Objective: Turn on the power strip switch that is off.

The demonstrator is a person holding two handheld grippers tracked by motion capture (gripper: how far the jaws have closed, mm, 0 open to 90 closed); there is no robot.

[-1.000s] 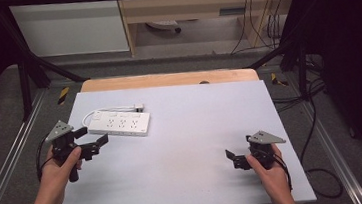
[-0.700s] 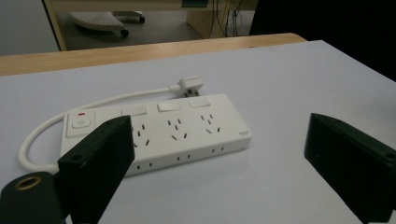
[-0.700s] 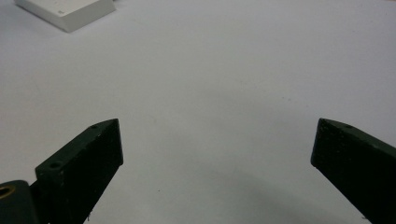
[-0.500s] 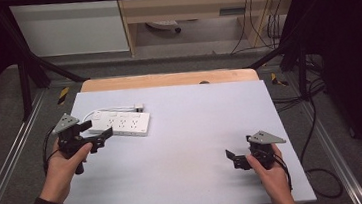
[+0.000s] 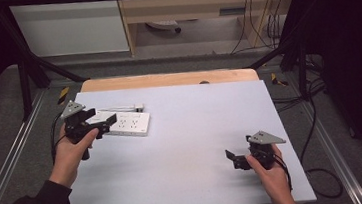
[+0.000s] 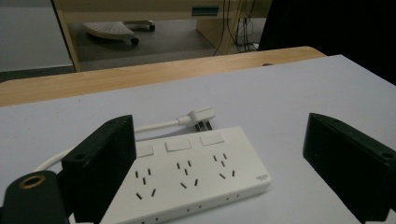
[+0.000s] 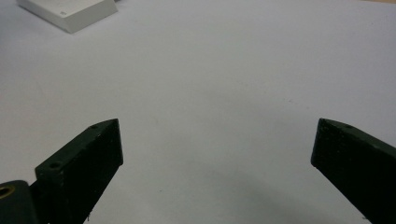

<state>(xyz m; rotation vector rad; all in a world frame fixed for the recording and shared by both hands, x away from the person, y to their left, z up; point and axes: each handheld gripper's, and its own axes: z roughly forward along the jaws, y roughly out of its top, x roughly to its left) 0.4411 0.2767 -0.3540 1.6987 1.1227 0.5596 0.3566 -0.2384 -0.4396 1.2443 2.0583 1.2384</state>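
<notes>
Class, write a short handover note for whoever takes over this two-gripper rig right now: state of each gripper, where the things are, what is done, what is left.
Left gripper: open, over the near-left end of the white plastic power strip, nothing held.
Right gripper: open, empty, low at the near-right of the pale grey table.
Power strip: flat at the table's left, its white plug lying unplugged behind it.
Done: approach only.
Left: likely grasping the strip; nothing gripped yet.

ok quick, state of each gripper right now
left gripper: open, holding nothing, fingers on either side of the white plastic power strip, not gripping it
right gripper: open, holding nothing, over the pale grey table
</notes>
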